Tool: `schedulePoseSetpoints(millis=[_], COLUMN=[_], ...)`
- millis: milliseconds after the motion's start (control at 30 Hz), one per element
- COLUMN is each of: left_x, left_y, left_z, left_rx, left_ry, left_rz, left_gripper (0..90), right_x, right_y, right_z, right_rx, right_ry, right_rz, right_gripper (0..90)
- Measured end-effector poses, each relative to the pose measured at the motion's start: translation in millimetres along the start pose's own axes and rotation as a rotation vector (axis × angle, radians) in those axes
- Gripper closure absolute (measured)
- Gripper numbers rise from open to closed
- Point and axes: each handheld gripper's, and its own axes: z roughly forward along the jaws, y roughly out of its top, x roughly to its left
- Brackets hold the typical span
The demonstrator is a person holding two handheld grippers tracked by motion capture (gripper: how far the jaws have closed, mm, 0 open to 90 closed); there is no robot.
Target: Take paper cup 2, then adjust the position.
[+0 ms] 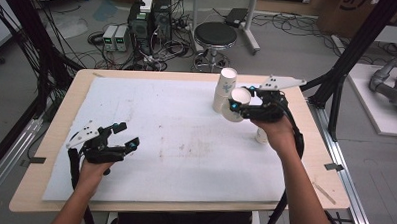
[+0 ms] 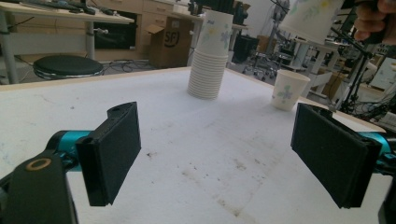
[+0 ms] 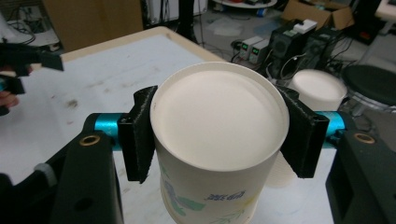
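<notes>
One white flower-printed paper cup (image 3: pixel 217 149) sits clamped in my right gripper (image 1: pixel 246 109), held in the air beside the tall stack of matching cups (image 1: pixel 224 89) — likely for separating. My left gripper (image 1: pixel 119 137) waits wide open, empty, above the white mat (image 1: pixel 175 141).

Wooden table (image 1: pixel 61 118), pale rim, topped by white mat (image 1: pixel 150 135), stained toward middle. Black round stool (image 1: pixel 215 34) on floor beyond far edge. Two black computer towers (image 1: pixel 150 19) left of stool; pair of small white bench units (image 1: pixel 115 37) with green displays beside them. Loose cables (image 1: pixel 168 48) tangled over grey floor. Cardboard box (image 2: pixel 169 41) by desk in background. Black frame posts (image 1: pixel 354 47) at right of table.
</notes>
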Motion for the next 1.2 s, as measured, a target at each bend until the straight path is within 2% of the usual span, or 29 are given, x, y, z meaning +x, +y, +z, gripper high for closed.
schedulePoseSetpoints(millis=[167, 267, 400, 533, 700, 1200], left_x=[-0.2, -1.6, -4.1, -5.9, -12.4, -21.9], left_y=[-0.3, -1.4, -3.1, -4.7, -6.8, -7.8], left_z=[0.4, 2.4, 5.7, 8.2, 10.0, 19.1], left_rx=[-0.010, -0.002, 0.009, 0.023, 0.041, 0.049], left_ry=[0.002, -0.020, -0.030, -0.037, -0.059, -0.130], left_rz=[0.003, 0.008, 0.007, 0.005, 0.016, 0.060], left_gripper=[15.9, 15.9, 15.9, 15.9, 15.9, 13.9], right_x=[11.9, 17.5, 23.4, 27.9, 29.4, 33.8], right_y=[-20.8, -32.4, -45.8, -56.2, -66.4, -65.6], right_z=[1.6, 3.4, 6.2, 9.0, 12.1, 19.6], right_rx=[0.013, 0.024, 0.037, 0.026, 0.010, 0.011], right_ry=[0.050, 0.065, 0.097, 0.125, 0.136, 0.163], right_rz=[0.008, -0.009, -0.001, 0.005, 0.023, 0.001], right_gripper=[37.3, 37.3, 37.3, 37.2, 37.1, 36.6])
